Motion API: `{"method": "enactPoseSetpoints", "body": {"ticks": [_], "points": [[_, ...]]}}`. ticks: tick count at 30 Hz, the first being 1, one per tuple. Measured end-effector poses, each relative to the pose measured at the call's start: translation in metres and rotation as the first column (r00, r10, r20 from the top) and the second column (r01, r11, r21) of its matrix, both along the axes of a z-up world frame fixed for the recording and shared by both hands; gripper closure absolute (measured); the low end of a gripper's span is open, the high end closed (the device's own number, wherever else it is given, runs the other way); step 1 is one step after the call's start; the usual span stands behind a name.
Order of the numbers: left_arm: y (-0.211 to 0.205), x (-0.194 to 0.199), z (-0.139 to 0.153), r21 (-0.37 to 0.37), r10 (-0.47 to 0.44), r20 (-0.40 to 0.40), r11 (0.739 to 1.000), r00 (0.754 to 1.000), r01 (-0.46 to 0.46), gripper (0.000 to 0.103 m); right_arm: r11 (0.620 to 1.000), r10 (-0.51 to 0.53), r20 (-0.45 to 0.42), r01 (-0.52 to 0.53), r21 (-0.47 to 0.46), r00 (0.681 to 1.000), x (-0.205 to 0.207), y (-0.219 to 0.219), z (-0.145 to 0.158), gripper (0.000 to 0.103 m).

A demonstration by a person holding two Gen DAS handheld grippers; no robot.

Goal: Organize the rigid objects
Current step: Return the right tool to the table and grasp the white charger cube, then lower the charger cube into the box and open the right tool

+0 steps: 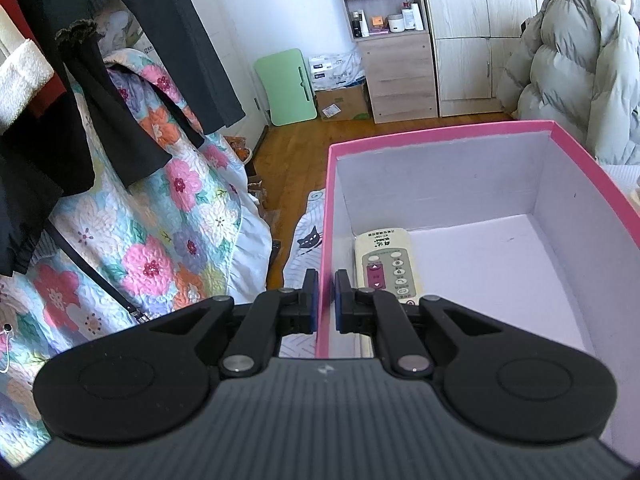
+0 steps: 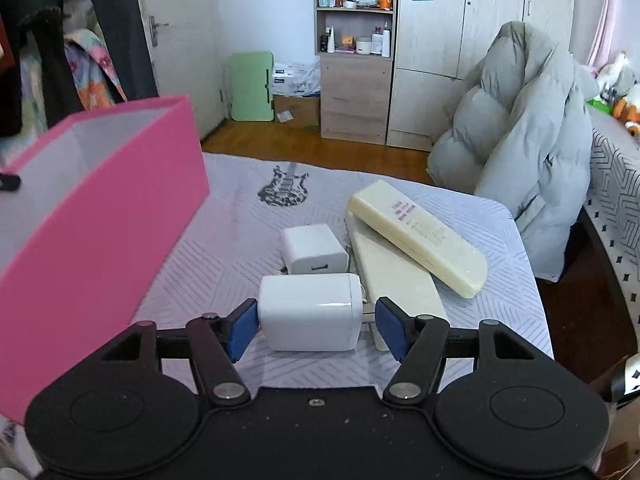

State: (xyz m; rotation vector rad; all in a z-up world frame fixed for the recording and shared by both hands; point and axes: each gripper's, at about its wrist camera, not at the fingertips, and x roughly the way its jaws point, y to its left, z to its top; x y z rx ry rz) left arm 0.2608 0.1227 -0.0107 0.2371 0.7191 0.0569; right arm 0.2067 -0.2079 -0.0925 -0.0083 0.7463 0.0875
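My left gripper (image 1: pixel 327 300) is shut on the left wall of a pink box (image 1: pixel 326 216) with a white inside. A cream remote (image 1: pixel 387 270) lies face up in the box by that wall. In the right wrist view the pink box (image 2: pixel 120 216) stands at the left. My right gripper (image 2: pixel 316 326) is open around a white charger block (image 2: pixel 310 310) on the table, its pads (image 2: pixel 242 330) beside the block's sides. Behind it lie a smaller white charger (image 2: pixel 314 250) and two cream remotes (image 2: pixel 420 236), one (image 2: pixel 400 276) under the other.
A pale patterned cloth (image 2: pixel 224 248) covers the table. A grey puffer jacket (image 2: pixel 520 148) hangs at the table's right. A floral quilt (image 1: pixel 160 216) and dark clothes (image 1: pixel 100 120) hang at the left. Shelves and wardrobes (image 2: pixel 360 60) stand at the back.
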Motion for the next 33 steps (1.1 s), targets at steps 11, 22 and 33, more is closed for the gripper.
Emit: {"method": "enactPoseSetpoints", "body": {"ticks": [11, 22, 33], "points": [[0.009, 0.007, 0.000, -0.009, -0.001, -0.010, 1.000, 1.000, 0.001, 0.097, 1.000, 0.000, 0.080, 0.001, -0.013, 0.997, -0.015, 0.004, 0.010, 0.042], [0.013, 0.010, -0.003, -0.019, 0.004, -0.011, 1.000, 1.000, -0.004, 0.097, 0.932, 0.294, 0.241, -0.333, 0.141, 0.925, -0.041, 0.058, 0.110, 0.042], [0.020, 0.010, -0.004, -0.071, 0.010, -0.027, 0.997, 1.000, -0.012, 0.097, 0.793, 0.551, -0.141, -0.463, 0.397, 0.822, 0.042, 0.134, 0.090, 0.042]]}}
